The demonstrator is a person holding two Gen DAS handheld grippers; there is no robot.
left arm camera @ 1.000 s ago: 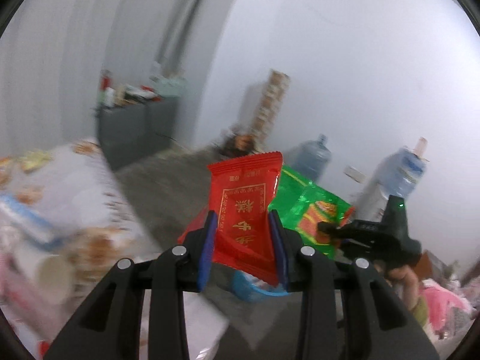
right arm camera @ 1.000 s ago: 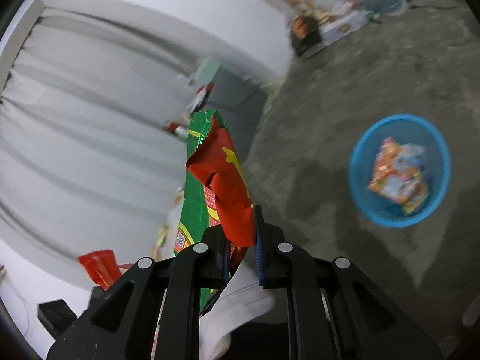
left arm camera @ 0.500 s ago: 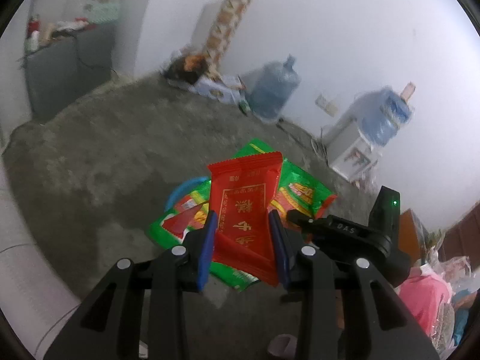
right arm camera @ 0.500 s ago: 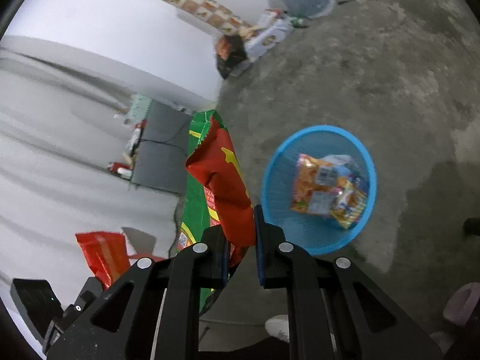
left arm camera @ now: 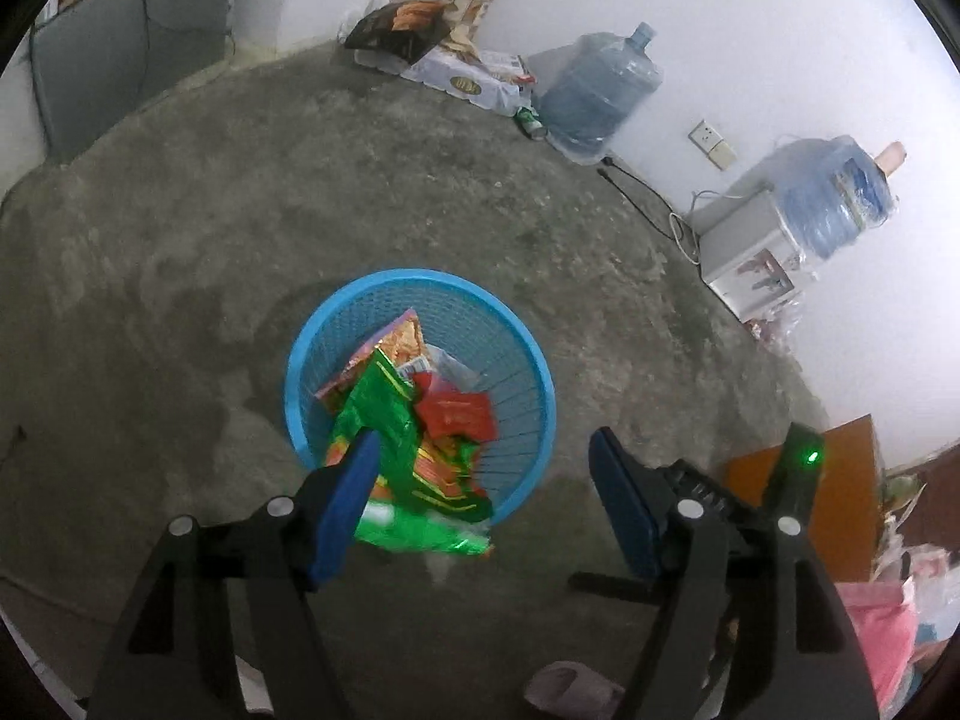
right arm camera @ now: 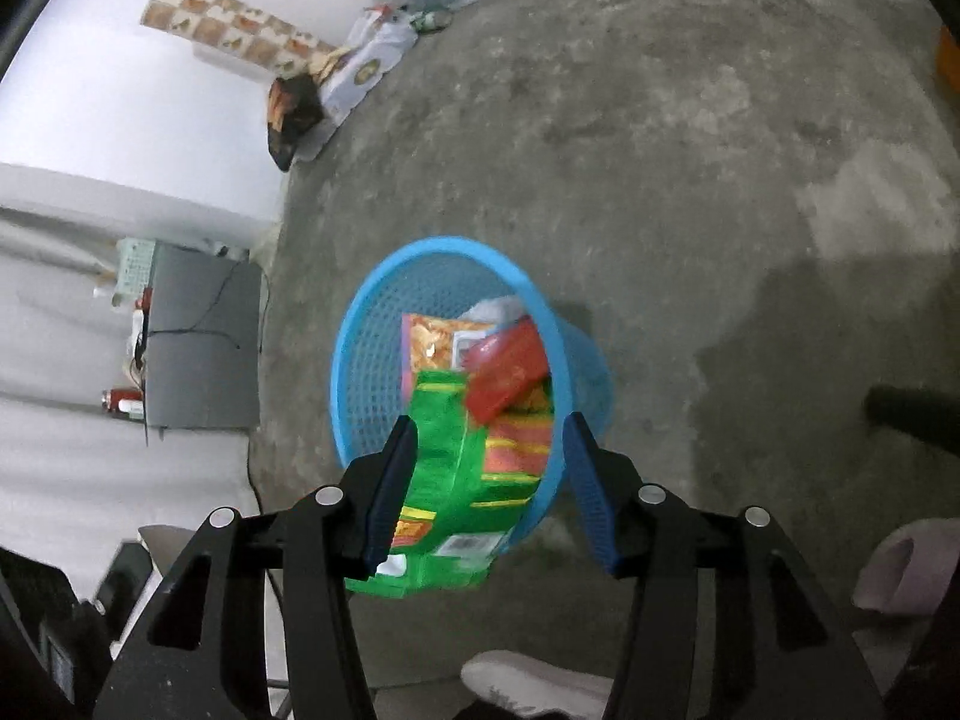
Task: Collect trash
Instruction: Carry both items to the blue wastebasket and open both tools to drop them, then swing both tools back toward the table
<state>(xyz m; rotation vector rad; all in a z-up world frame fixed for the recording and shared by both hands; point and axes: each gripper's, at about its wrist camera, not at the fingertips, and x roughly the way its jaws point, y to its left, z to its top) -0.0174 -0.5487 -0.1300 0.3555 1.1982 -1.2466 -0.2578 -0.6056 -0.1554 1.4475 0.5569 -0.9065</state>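
Hanging over the blue basket (right arm camera: 360, 324) rim beneath both wide-open, empty grippers (left arm camera: 486, 498) (right arm camera: 489, 480), the green wrapper (right arm camera: 447, 480) risks sliding onto the floor (left arm camera: 180, 240).

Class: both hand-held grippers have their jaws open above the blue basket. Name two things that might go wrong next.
1. The large green snack bag overhangs the round blue mesh plastic basket at its near rim, so it may slide onto the floor.
2. The small red wrapper lies loosely on top and could slip off.
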